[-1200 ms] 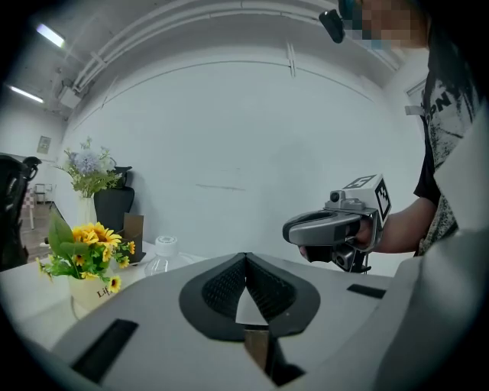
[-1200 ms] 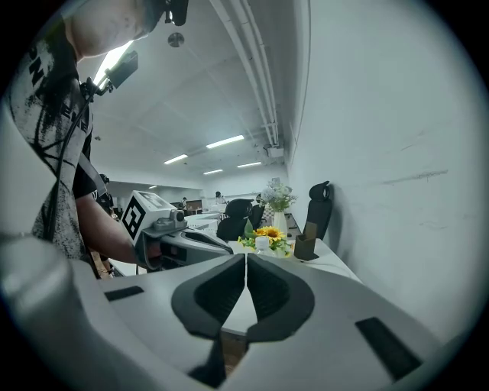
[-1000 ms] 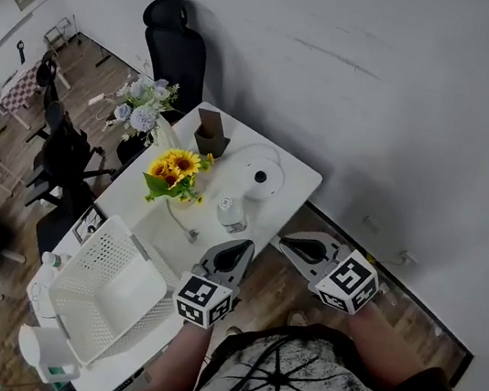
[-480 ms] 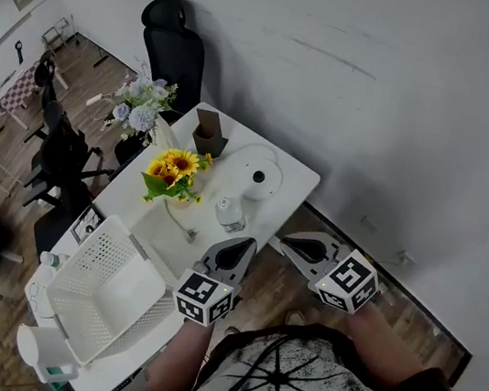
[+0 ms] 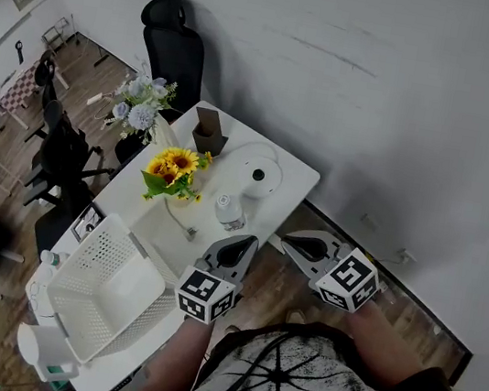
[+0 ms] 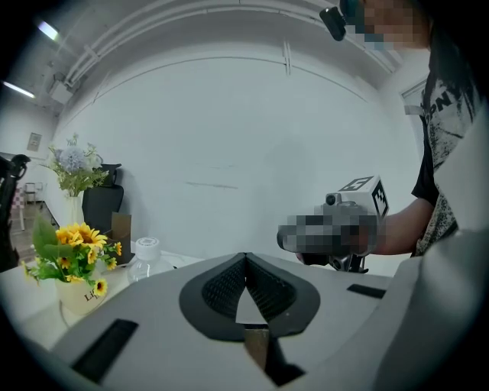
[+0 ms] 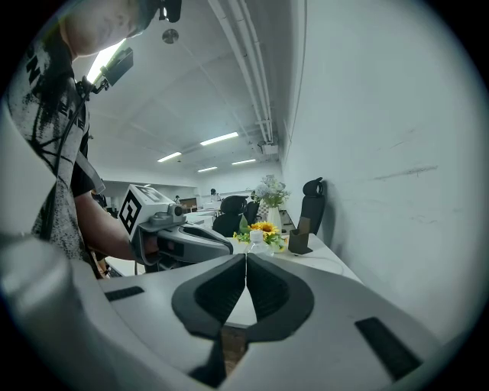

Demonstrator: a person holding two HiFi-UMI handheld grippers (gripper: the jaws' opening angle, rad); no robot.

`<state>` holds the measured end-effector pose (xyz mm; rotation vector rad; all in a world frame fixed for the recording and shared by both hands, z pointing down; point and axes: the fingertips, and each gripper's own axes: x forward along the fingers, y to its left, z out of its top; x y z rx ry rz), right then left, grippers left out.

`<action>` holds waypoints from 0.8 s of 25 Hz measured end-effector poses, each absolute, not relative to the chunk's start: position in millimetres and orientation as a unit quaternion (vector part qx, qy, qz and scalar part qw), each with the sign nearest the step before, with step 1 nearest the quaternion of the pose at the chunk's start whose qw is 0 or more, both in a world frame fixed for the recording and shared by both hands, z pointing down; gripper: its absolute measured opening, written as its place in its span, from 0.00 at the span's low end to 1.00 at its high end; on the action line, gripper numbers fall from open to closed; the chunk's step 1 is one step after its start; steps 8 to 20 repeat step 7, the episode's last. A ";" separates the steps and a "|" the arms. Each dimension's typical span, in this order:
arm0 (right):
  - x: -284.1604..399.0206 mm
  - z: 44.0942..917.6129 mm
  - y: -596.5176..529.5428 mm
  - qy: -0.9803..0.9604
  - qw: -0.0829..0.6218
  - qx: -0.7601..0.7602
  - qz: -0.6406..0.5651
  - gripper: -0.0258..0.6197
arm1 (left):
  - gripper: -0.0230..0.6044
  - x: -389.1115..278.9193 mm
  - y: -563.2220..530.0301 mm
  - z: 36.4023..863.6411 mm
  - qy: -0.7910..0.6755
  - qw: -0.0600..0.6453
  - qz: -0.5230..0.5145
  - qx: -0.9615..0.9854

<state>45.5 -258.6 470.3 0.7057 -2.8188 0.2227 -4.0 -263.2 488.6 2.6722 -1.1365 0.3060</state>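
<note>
Both grippers hang in the air off the near right end of a white table point(image 5: 286, 180), each with its jaws pressed together and nothing between them. My left gripper point(image 5: 240, 245) point(image 6: 245, 256) is nearest a clear plastic bottle point(image 5: 223, 208) point(image 6: 144, 257) with a white cap and a pot of sunflowers point(image 5: 174, 174) point(image 6: 72, 246). My right gripper point(image 5: 292, 242) point(image 7: 245, 256) floats over the wooden floor beside the table and points along the wall. Each gripper shows in the other's view: the right gripper point(image 6: 336, 231), the left gripper point(image 7: 172, 233).
On the table stand a white round appliance point(image 5: 257, 174), a small brown box point(image 5: 206, 132) point(image 7: 299, 239) and a white slotted basket point(image 5: 107, 292). A vase of pale flowers point(image 5: 138, 107) point(image 6: 71, 164) and a black chair point(image 5: 173, 39) sit beyond. A white wall point(image 5: 382, 92) runs along the right.
The left gripper has turned slightly: sunflowers, bottle and vase have slid left in its view. The right gripper and the head view are nearly unchanged. Both stay shut.
</note>
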 end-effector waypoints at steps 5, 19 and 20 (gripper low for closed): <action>46.4 470.8 -257.7 -0.961 0.115 0.240 0.076 0.08 | 0.05 -2.9 -262.6 488.1 -0.386 0.110 0.106 0.910; 47.1 470.9 -257.4 -0.961 0.116 0.241 0.076 0.08 | 0.05 -2.3 -262.4 487.9 -0.386 0.109 0.107 0.910; 47.1 470.9 -257.4 -0.961 0.116 0.241 0.076 0.08 | 0.05 -2.3 -262.4 487.9 -0.386 0.109 0.107 0.910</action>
